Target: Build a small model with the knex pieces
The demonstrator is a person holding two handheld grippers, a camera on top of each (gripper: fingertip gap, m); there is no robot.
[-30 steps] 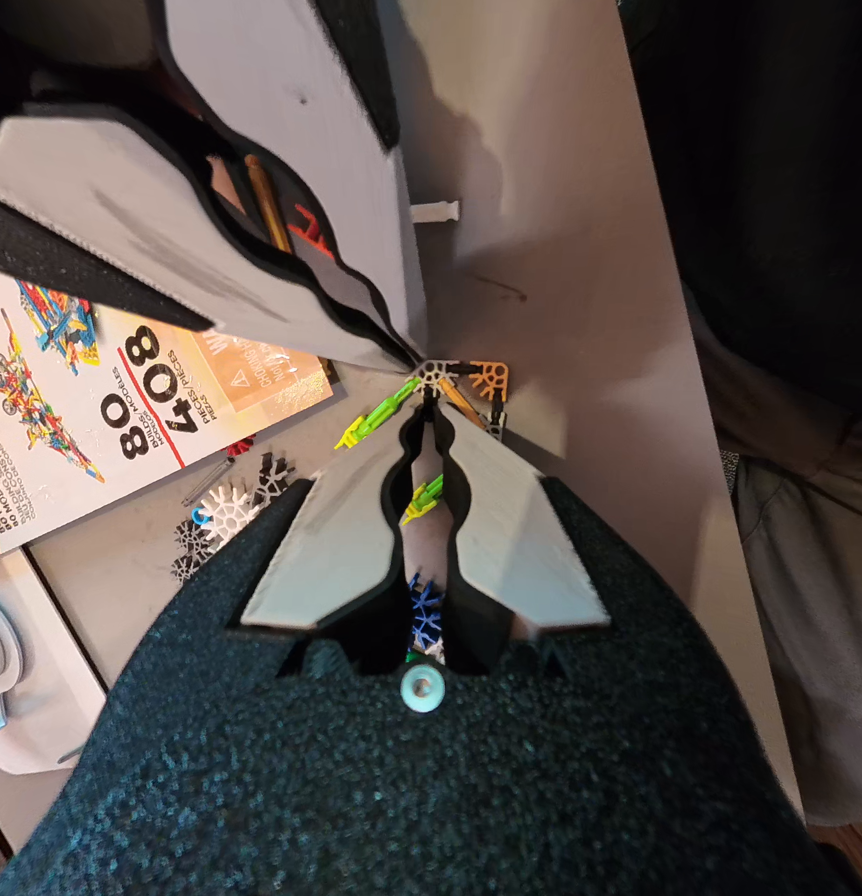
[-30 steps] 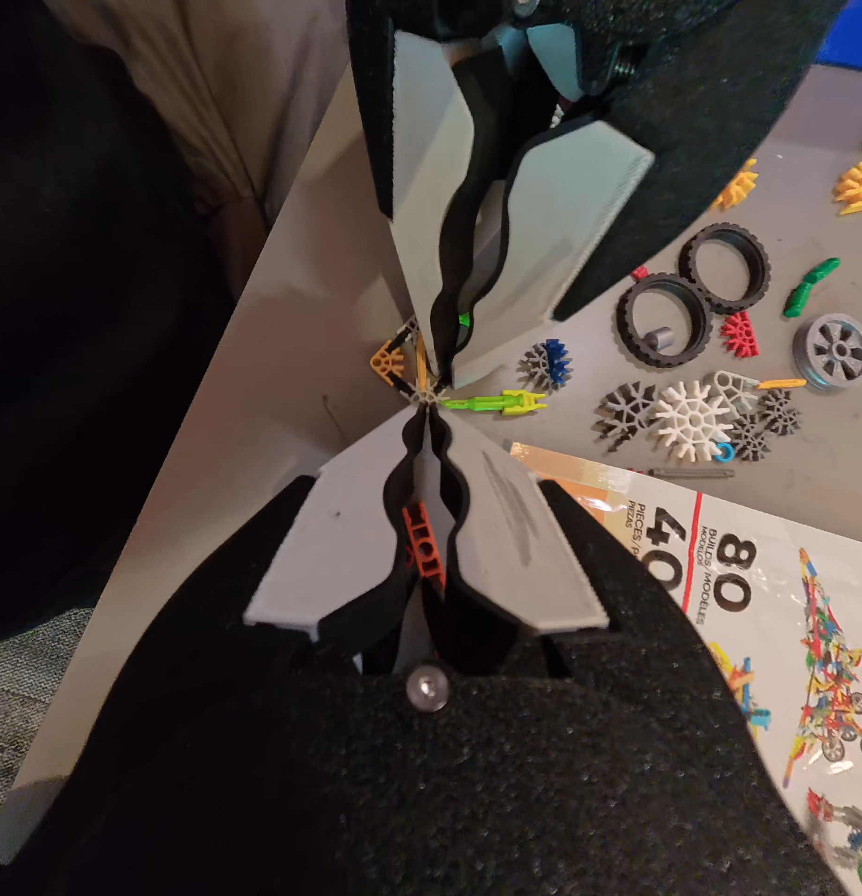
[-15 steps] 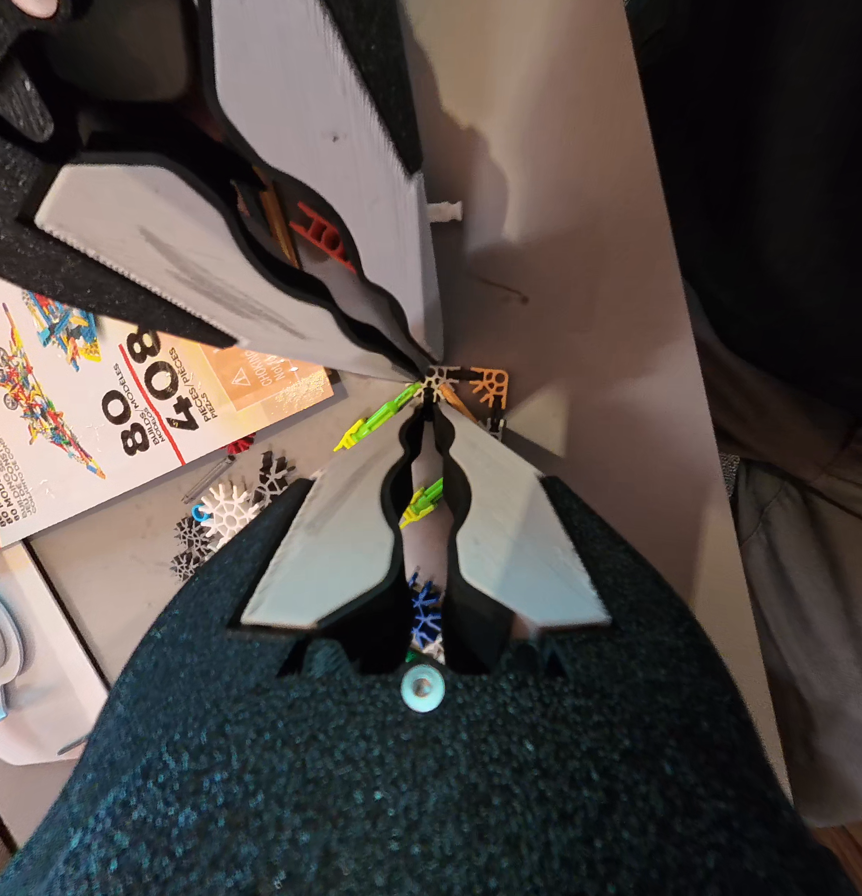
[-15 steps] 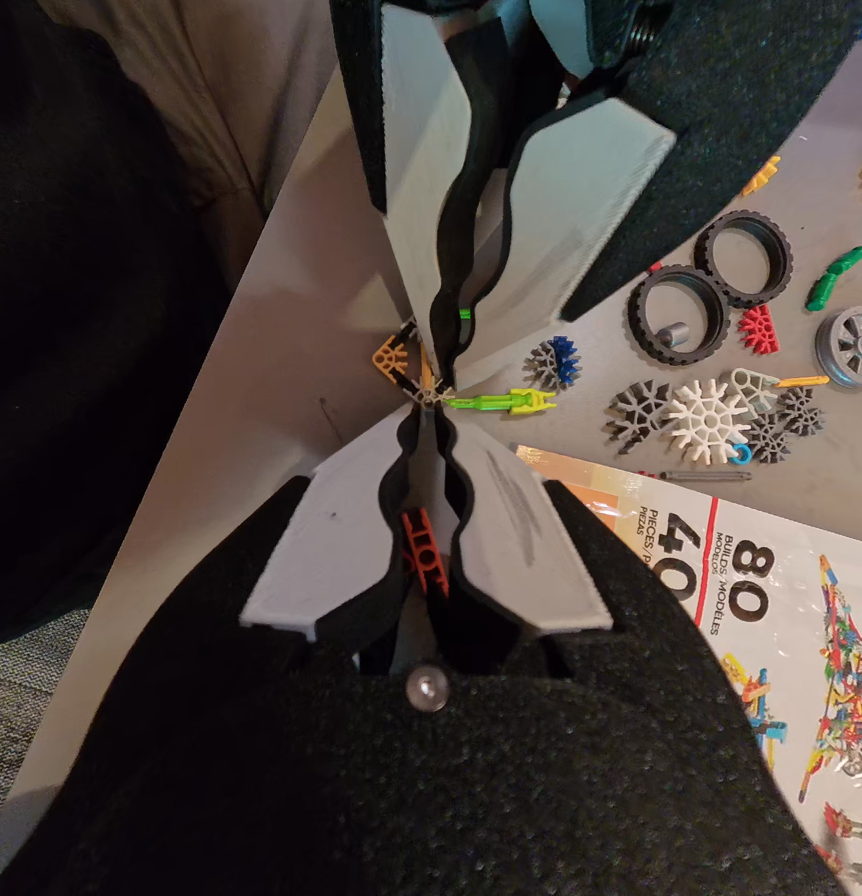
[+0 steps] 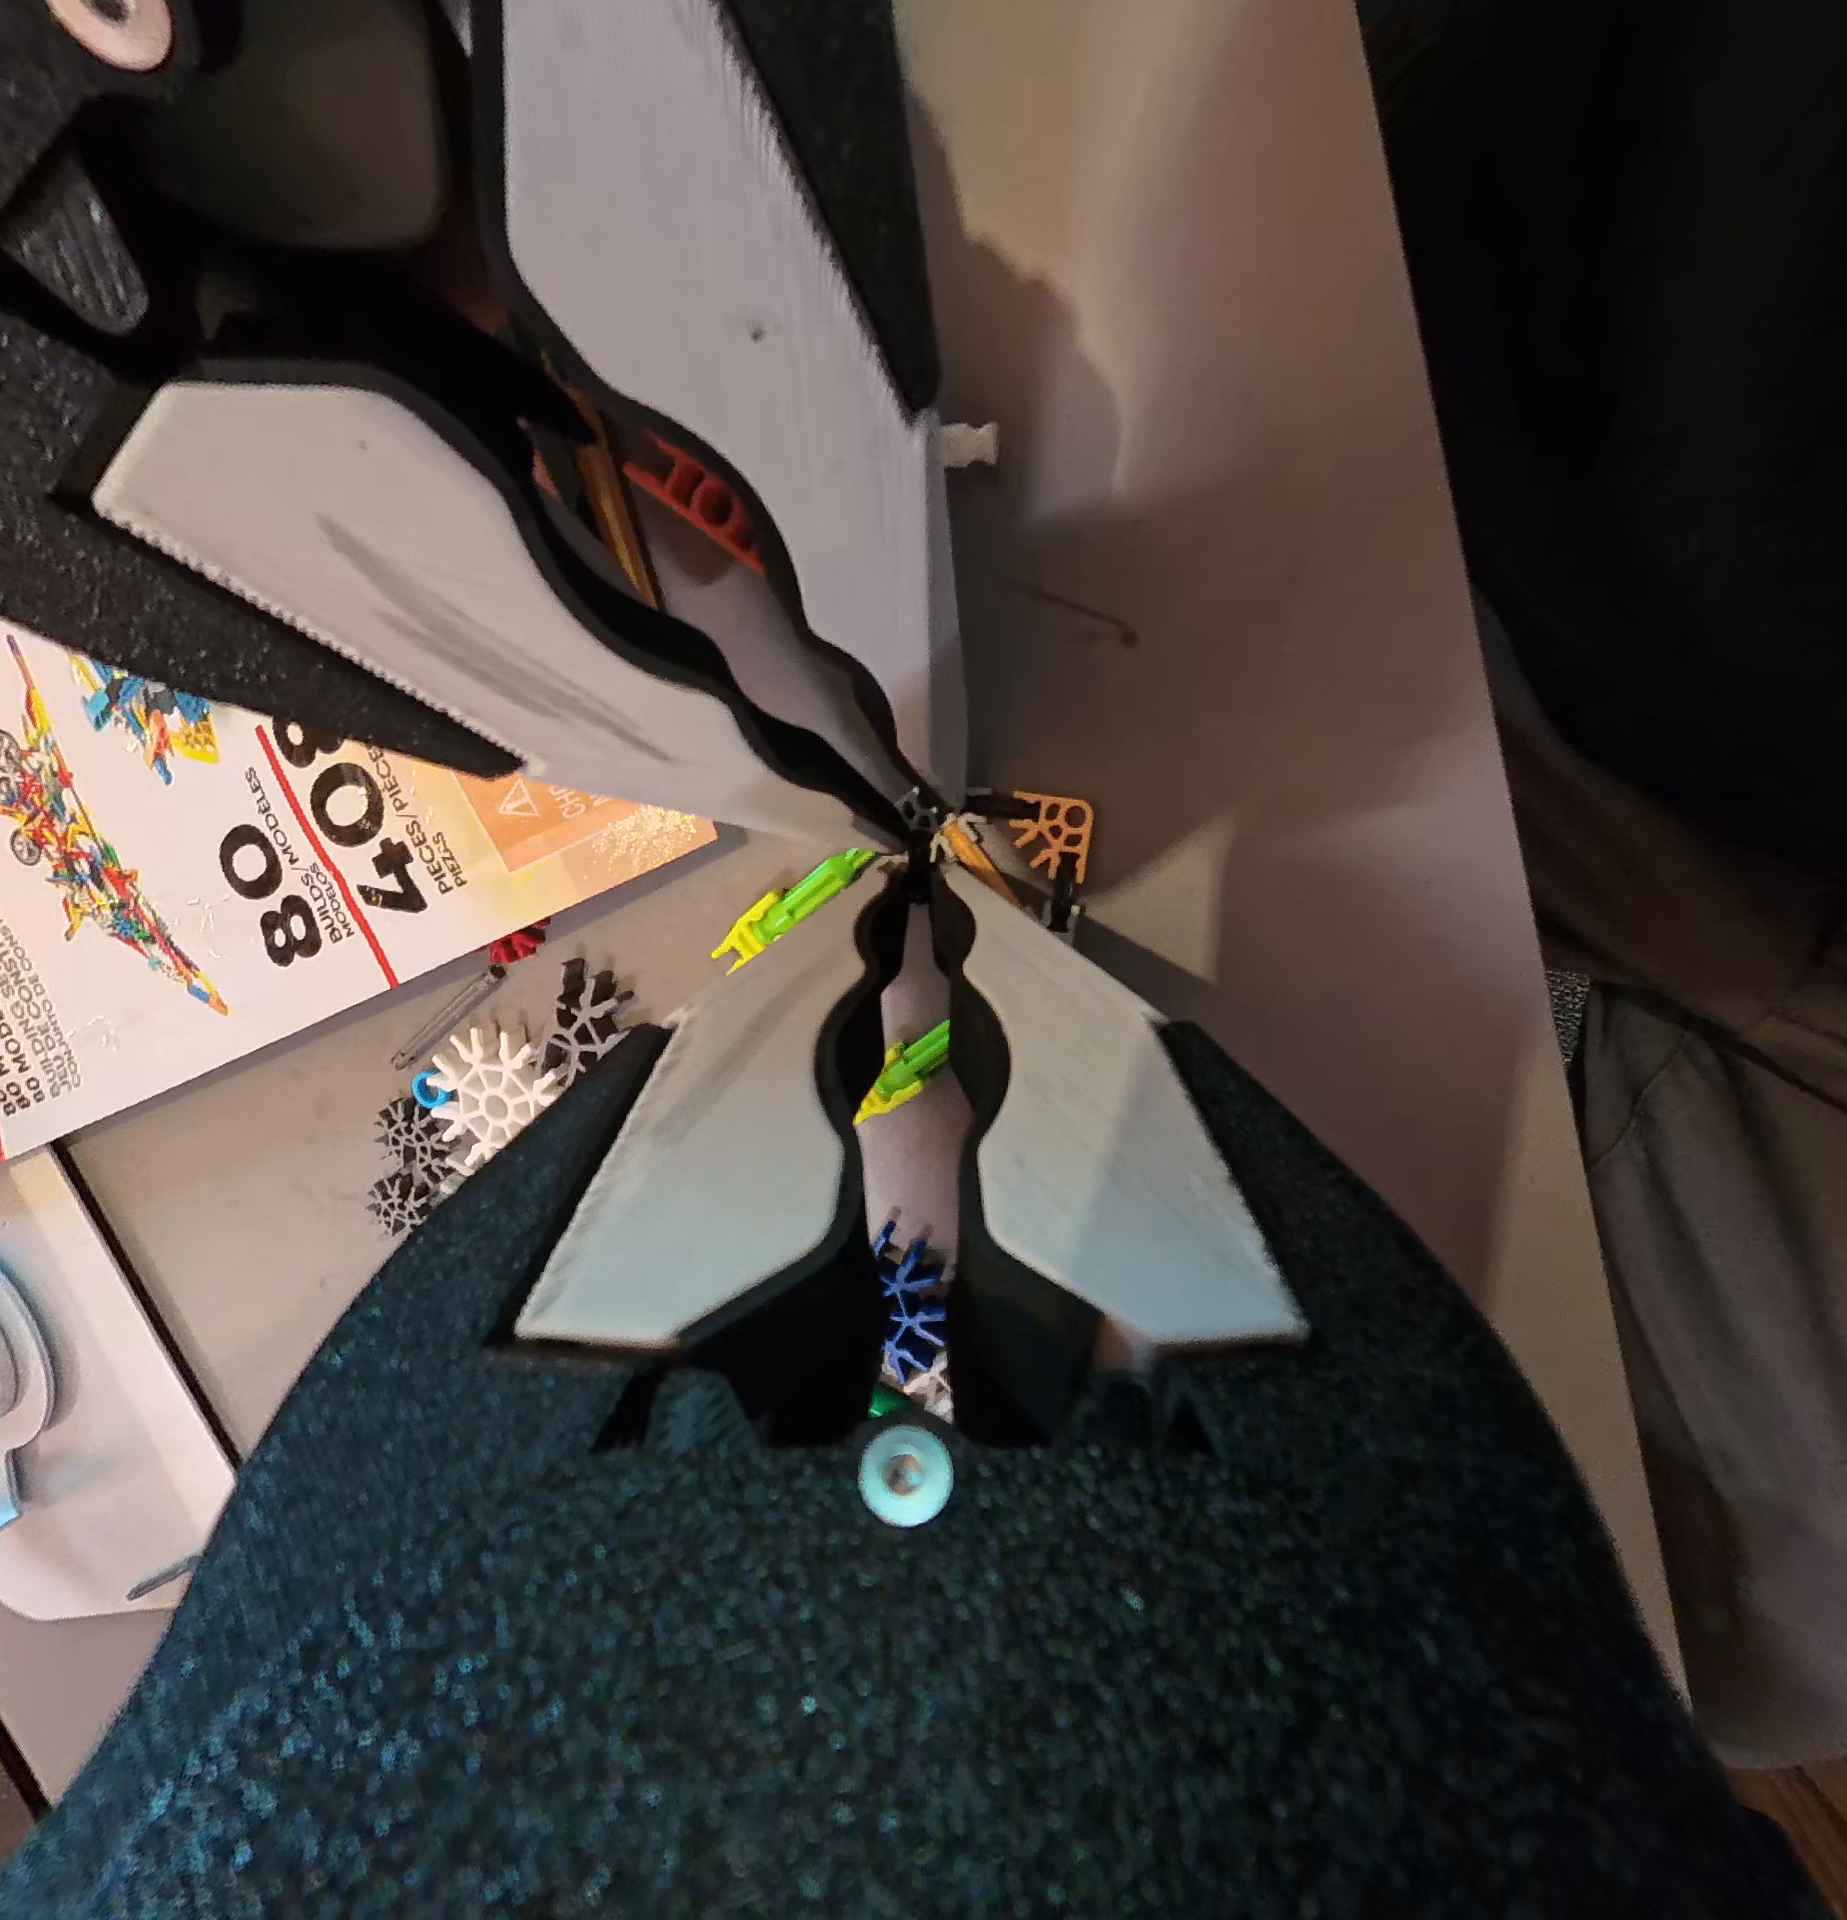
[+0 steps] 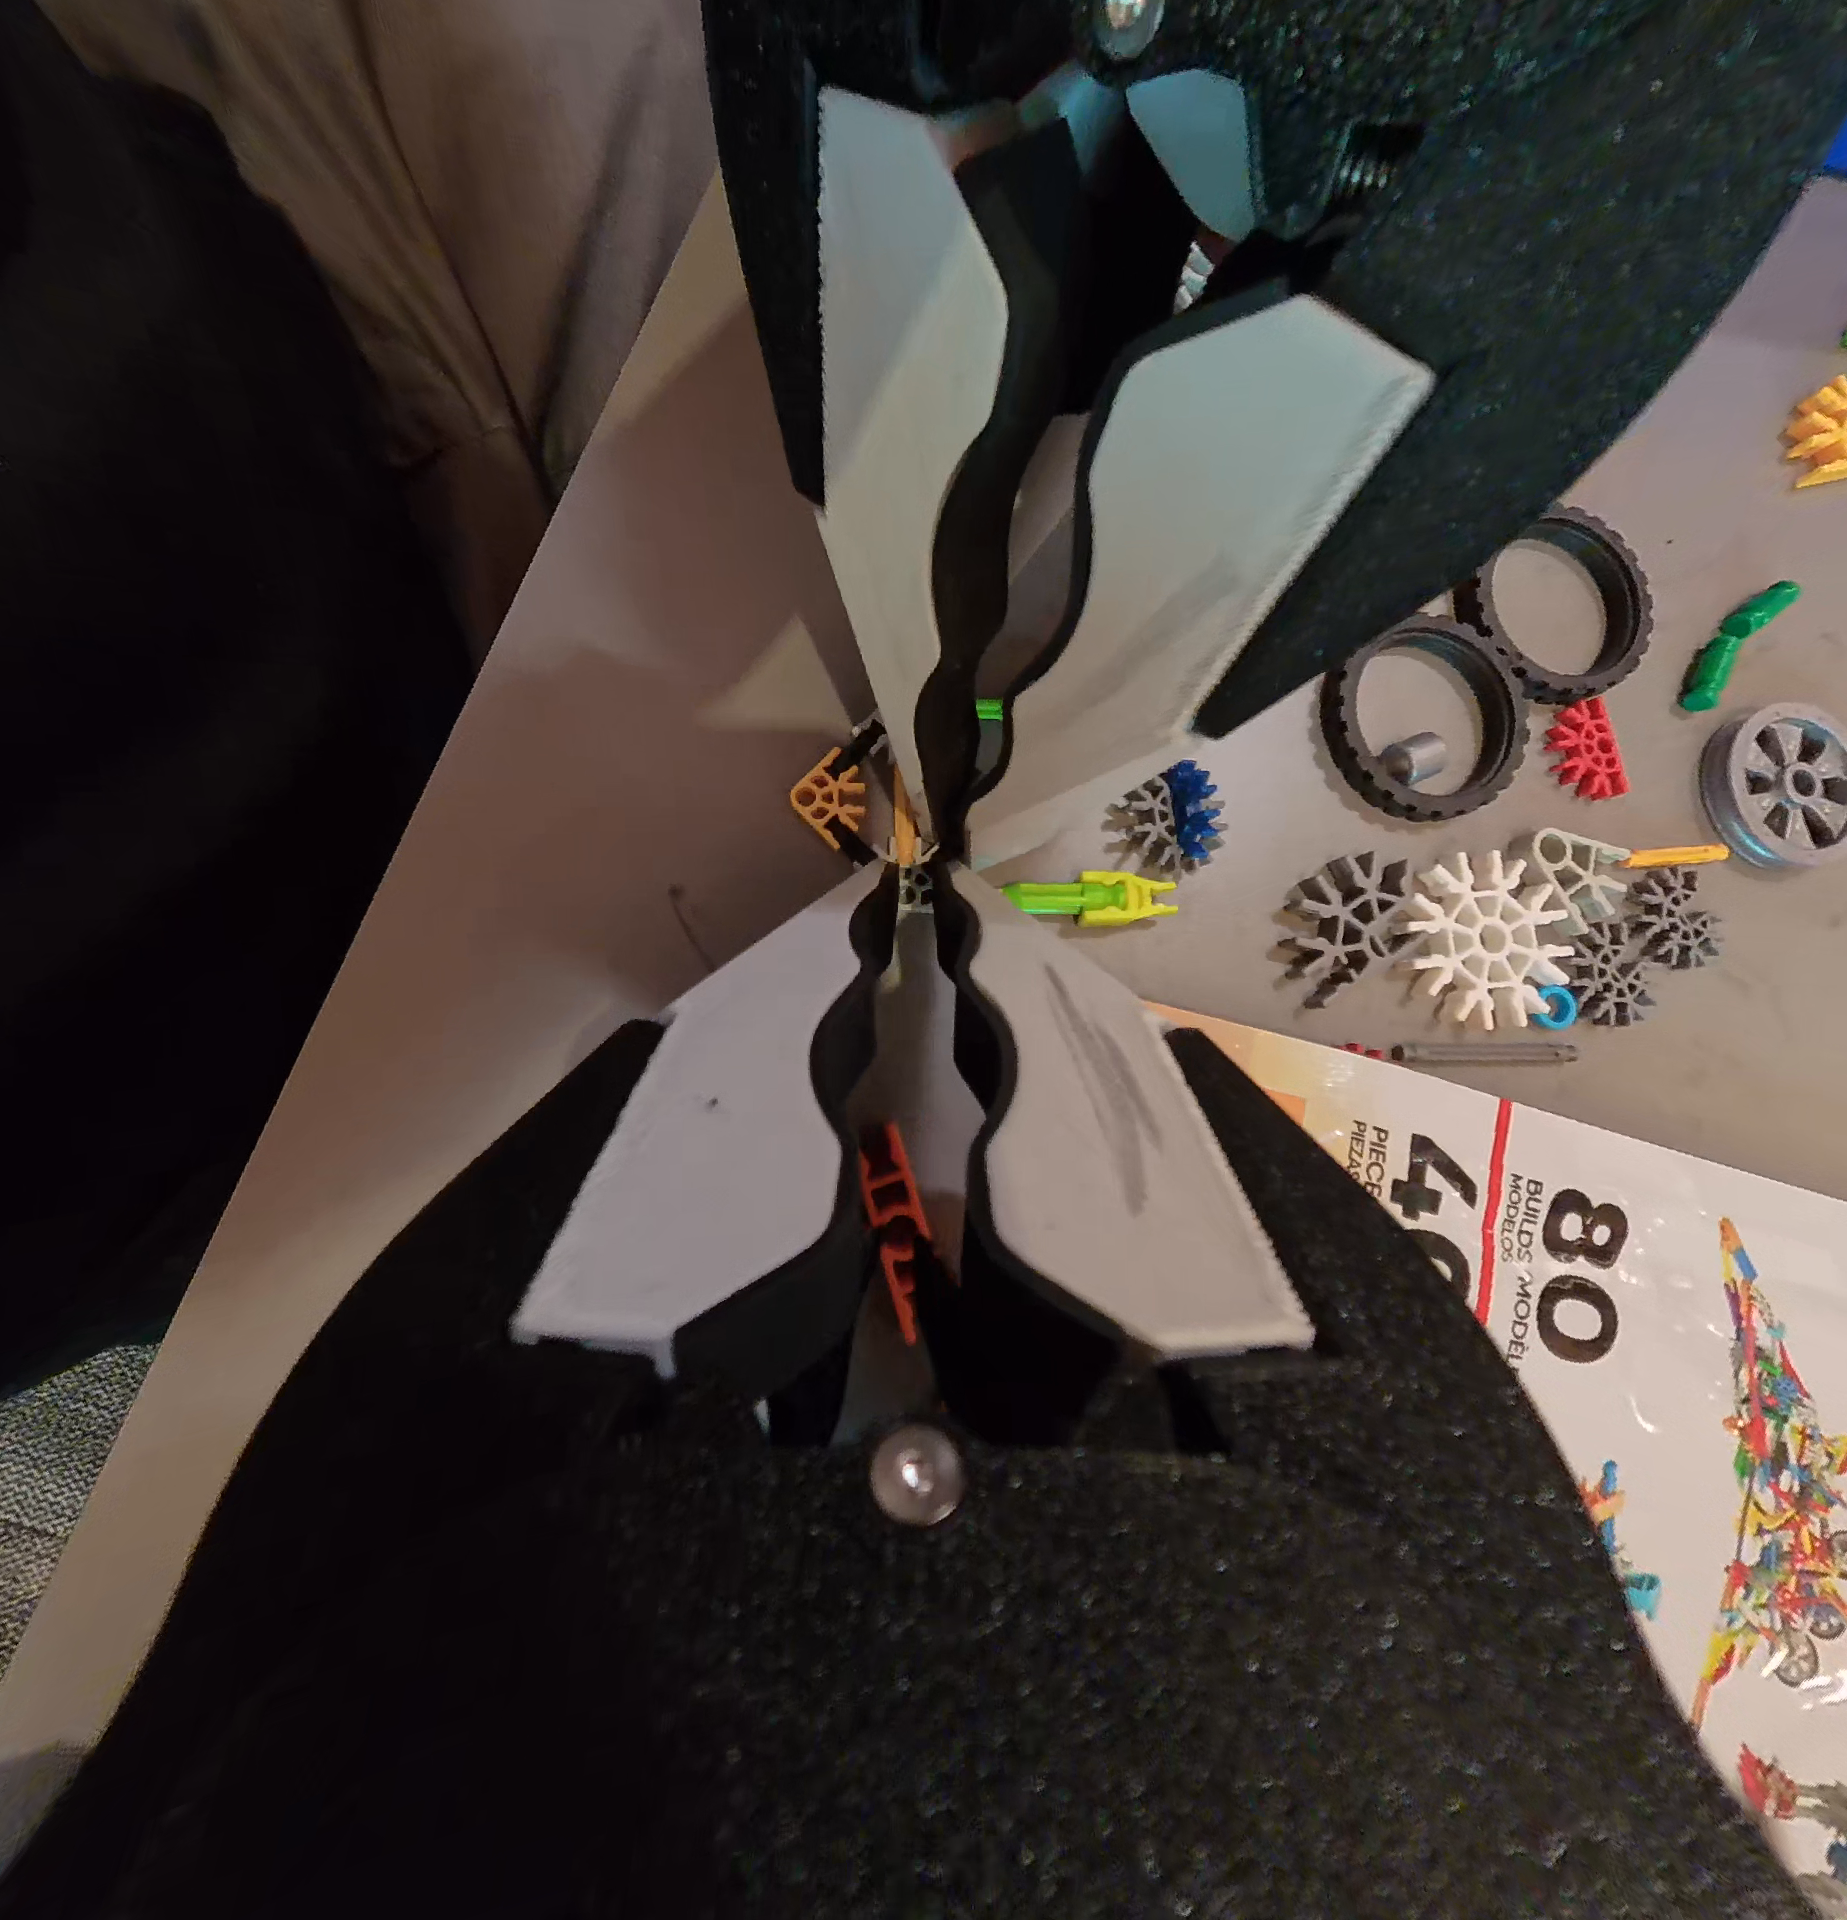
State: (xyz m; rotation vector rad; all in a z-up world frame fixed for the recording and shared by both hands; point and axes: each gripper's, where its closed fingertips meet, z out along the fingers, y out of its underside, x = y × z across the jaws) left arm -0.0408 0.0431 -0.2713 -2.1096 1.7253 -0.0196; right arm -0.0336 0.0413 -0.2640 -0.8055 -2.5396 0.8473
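Note:
My left gripper (image 5: 914,883) and right gripper (image 6: 919,894) meet tip to tip above the pale table (image 5: 1262,520), both shut. Between the tips is a small toy assembly: a pale hub (image 5: 945,836) with a yellow rod (image 6: 903,821) and black rods to an orange connector (image 5: 1054,831). The left tips pinch the hub. The right tips pinch a small dark grey connector (image 6: 914,888) pressed against it. A green rod (image 6: 1090,899) lies on the table beside the tips. A red rod (image 6: 888,1226) shows in the gap between the right fingers.
A printed instruction sheet (image 6: 1677,1351) lies front right. Two black tyres (image 6: 1423,717), a grey wheel (image 6: 1797,784), a white snowflake connector (image 6: 1490,935) and several small connectors are scattered behind it. The table edge and a person's clothing (image 5: 1729,1247) are close by. Left and right tips are no more than a few centimetres apart. From either gripper's tips it is about 20 cm to the grey wheel (image 6: 1797,784).
The right gripper has pushed in and looms larger in the left wrist view. The dark grey connector now shows in its tips, distinct from the pale hub. Both grippers stay shut.

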